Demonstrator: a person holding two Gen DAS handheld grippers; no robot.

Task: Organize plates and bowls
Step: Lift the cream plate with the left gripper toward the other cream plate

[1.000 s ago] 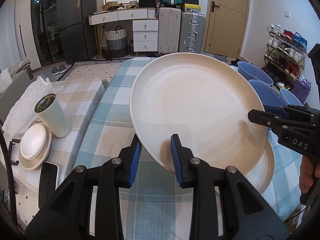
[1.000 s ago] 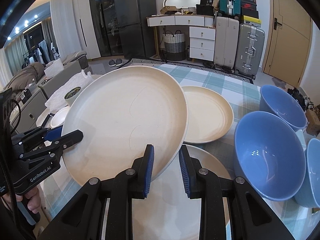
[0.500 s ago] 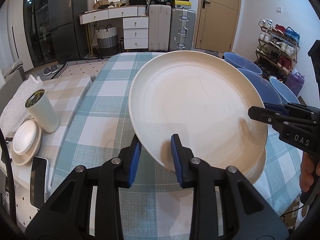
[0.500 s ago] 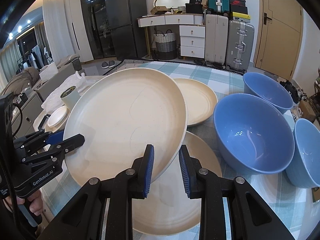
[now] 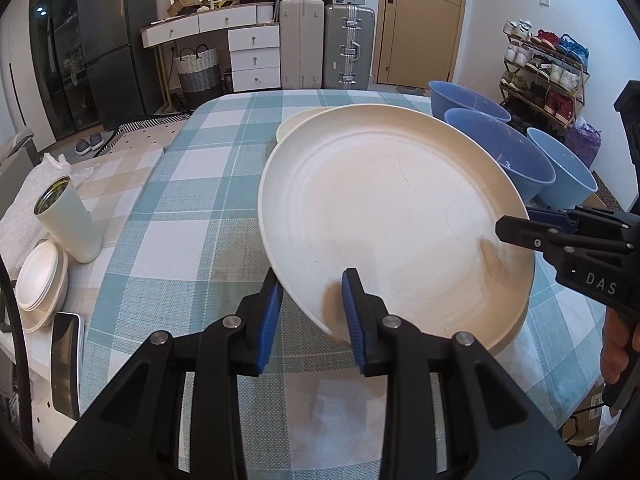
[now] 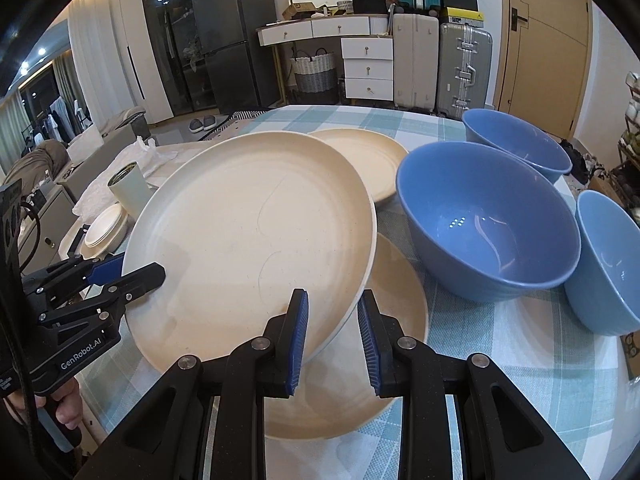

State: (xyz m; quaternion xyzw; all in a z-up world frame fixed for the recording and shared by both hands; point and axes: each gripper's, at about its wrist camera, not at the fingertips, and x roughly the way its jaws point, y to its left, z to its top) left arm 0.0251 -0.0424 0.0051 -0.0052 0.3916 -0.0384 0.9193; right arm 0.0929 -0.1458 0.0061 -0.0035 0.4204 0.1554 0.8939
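A large cream plate [image 5: 392, 216] [image 6: 248, 248] hangs tilted over the checked table, held by its rim from two sides. My left gripper [image 5: 312, 304] [image 6: 136, 270] is shut on its near-left rim. My right gripper [image 6: 332, 328] [image 5: 516, 222] is shut on its right rim. Just under it a second cream plate [image 6: 396, 300] lies flat on the cloth, mostly covered. A third cream plate [image 6: 372, 160] [image 5: 296, 124] lies farther back. Three blue bowls [image 6: 488, 220] [image 6: 516, 144] [image 6: 612, 264] stand to the right of the plates.
On the lower side surface at the left stand a white tumbler [image 5: 68, 220], a stack of small white dishes [image 5: 40, 280] and a dark tablet [image 5: 66, 360]. The checked tablecloth [image 5: 192, 216] lies bare left of the plates. Suitcases and drawers line the far wall.
Both grippers have carried the big plate down and forward, over the plate lying on the cloth. It now sits lower and flatter; the far plate shows behind it.
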